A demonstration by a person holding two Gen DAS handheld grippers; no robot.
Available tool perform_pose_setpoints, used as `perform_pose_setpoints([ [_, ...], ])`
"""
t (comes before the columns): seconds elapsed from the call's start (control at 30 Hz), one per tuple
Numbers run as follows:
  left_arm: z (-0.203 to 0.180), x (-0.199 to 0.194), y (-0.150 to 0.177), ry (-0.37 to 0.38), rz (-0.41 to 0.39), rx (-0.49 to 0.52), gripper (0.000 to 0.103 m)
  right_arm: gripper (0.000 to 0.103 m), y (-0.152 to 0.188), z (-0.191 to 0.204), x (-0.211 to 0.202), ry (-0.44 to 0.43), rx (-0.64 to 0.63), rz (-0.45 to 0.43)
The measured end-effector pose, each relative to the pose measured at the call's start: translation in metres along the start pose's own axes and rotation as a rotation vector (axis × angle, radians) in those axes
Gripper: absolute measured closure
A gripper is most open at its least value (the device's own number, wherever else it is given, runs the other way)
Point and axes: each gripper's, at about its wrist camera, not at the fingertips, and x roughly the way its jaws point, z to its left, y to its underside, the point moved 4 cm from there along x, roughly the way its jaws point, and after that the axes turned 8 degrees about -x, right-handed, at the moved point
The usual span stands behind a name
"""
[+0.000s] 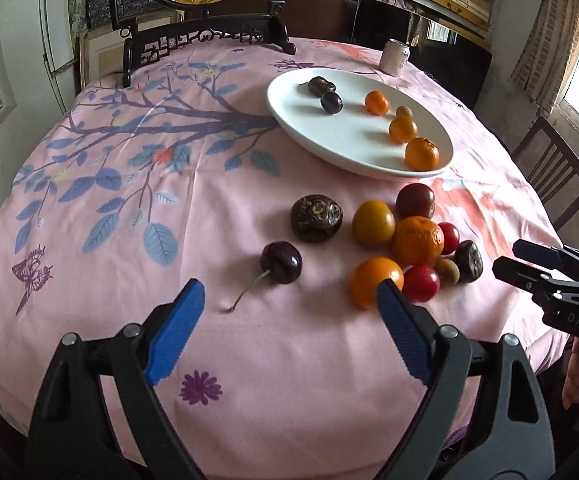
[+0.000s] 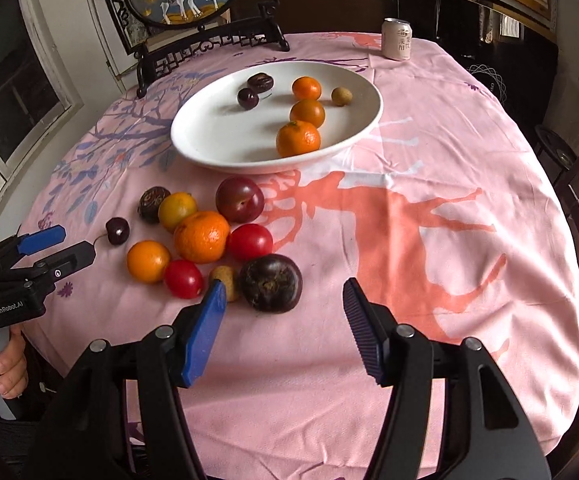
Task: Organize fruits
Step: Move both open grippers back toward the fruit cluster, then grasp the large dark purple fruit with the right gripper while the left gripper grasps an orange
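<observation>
- Left gripper (image 1: 289, 300): jaws wide, empty, above the cherry (image 1: 280, 262) near the table's front edge.
- Right gripper (image 2: 283, 300): jaws moderately apart, empty, over the dark mangosteen (image 2: 270, 288).
- White plate (image 2: 209, 136) holds six fruits.

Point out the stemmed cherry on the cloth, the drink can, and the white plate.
stemmed cherry (image 1: 280, 262), left wrist view, on its dark round body.
drink can (image 2: 397, 40), right wrist view, on its printed side.
white plate (image 2: 209, 128), right wrist view, on a bare patch inside.
</observation>
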Motion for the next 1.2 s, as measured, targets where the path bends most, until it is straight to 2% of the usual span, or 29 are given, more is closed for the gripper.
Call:
perform_pose_setpoints([
  [0.17,0.000,-0.002,0.007,-0.004,0.008,-0.002,0.014,0.042,0.013,0.002,0.007,0.073,-0.040,0.031],
  [0.37,-0.003,-0.002,0.010,0.004,0.018,0.004,0.014,0.041,0.019,0.005,0.036,0.055,-0.060,0.090],
  [0.43,-0.005,-0.001,0.011,0.004,0.024,0.011,0.014,0.039,0.013,0.011,0.042,0.091,-0.097,0.061],
  [0.53,-0.006,0.002,0.015,0.009,0.052,0.005,0.014,0.038,0.005,0.013,0.049,0.076,-0.100,0.030],
  [0.57,-0.007,0.003,0.016,0.014,0.059,0.005,0.014,0.040,0.004,0.012,0.050,0.071,-0.092,0.016],
  [0.6,-0.008,0.003,0.017,0.016,0.064,0.008,0.014,0.055,0.004,0.011,0.049,0.080,-0.089,0.008],
  [0.63,-0.009,0.003,0.018,0.016,0.065,0.012,0.014,0.061,0.004,0.011,0.046,0.067,-0.091,0.003],
  [0.73,-0.014,0.005,0.020,0.025,0.067,0.022,0.014,0.061,0.009,0.006,0.039,0.023,-0.043,0.015],
  [0.9,-0.030,0.018,0.022,0.038,0.095,0.055,0.014,0.061,0.017,-0.006,0.019,0.020,0.014,-0.003],
  [0.97,-0.034,0.028,0.023,0.029,0.120,0.055,0.017,0.061,0.020,-0.010,0.014,0.017,0.034,-0.006],
  [1.03,-0.039,0.036,0.024,0.028,0.135,0.066,0.025,0.061,0.022,-0.015,0.012,0.010,0.057,-0.006],
  [1.2,-0.050,0.051,0.019,0.015,0.134,0.096,0.027,0.061,0.026,-0.021,0.011,-0.004,0.093,-0.001],
])
